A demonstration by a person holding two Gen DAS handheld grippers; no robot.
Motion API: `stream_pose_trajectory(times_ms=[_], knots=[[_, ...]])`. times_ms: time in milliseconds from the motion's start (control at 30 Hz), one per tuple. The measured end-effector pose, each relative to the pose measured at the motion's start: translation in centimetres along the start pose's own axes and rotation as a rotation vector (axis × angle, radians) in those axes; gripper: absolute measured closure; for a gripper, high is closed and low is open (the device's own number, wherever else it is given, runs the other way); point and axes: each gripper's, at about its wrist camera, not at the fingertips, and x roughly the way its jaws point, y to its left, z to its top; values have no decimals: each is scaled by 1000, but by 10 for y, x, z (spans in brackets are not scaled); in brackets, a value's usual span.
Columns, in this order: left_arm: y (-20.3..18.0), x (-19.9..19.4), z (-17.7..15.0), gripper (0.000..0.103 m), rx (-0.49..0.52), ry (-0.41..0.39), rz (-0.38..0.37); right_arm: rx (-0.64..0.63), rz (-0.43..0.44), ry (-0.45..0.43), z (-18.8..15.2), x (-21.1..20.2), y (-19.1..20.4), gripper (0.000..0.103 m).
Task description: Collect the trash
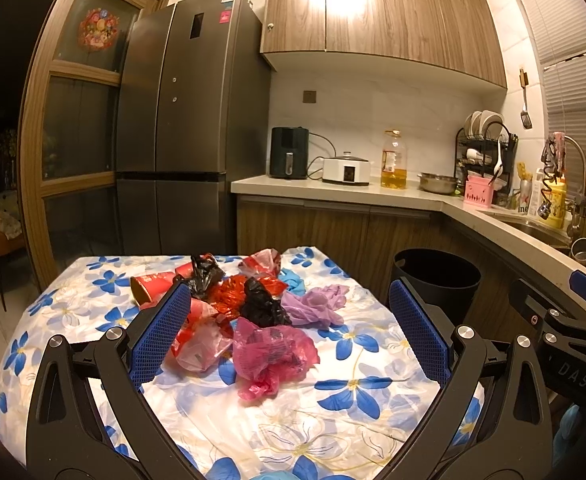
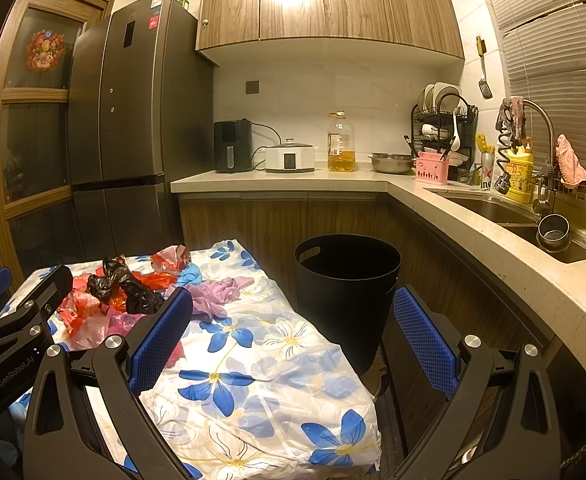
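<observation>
1. A small table [image 1: 353,420] stands in a kitchen, draped in a white cloth printed with blue flowers; the cloth hangs over the near and right edges.
2. The trash lies heaped on the far half of the table: a pink plastic bag [image 1: 271,356] nearest, a black plastic bag [image 1: 263,306] just behind it, a crumpled purple plastic bag [image 1: 317,304] to the right, red plastic wrappers [image 1: 233,294] in the middle, and a red paper cup [image 1: 149,286] on its side at the far left. A second black bag [image 1: 203,274] sits farther back, and something light blue [image 1: 295,280] lies beside it — bag or glove, the view does not settle it.
3. The left gripper [image 1: 289,332] hovers over the near part of the table, its blue-padded jaws spread wide to either side of the heap and holding nothing.
4. The right gripper [image 2: 293,340] is likewise spread wide and empty, over the table's right edge, with the heap to its left.
5. A black trash bin [image 2: 347,280] stands on the floor just right of the table, between it and the lower cabinets.
6. Behind: a tall dark refrigerator [image 1: 181,128] at left, and a pale L-shaped countertop [image 2: 277,178] carrying a black air fryer [image 2: 232,146], a white cooker [image 2: 289,158], a bottle of cooking oil [image 2: 341,144], a steel bowl [image 2: 391,162] and a dish rack [image 2: 443,124].
7. The counter turns toward a sink [image 2: 489,210] with a tall faucet [image 2: 543,128] under window blinds — wood-grain wall cabinets [image 2: 329,0] hang above.
</observation>
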Motion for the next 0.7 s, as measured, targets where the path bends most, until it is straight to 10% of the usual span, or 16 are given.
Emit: stream_pose_trajectory(times_ms=[700], knots=[[-1,1,3,5,-5,2,-6,2,1,1,0,1,-1,5]])
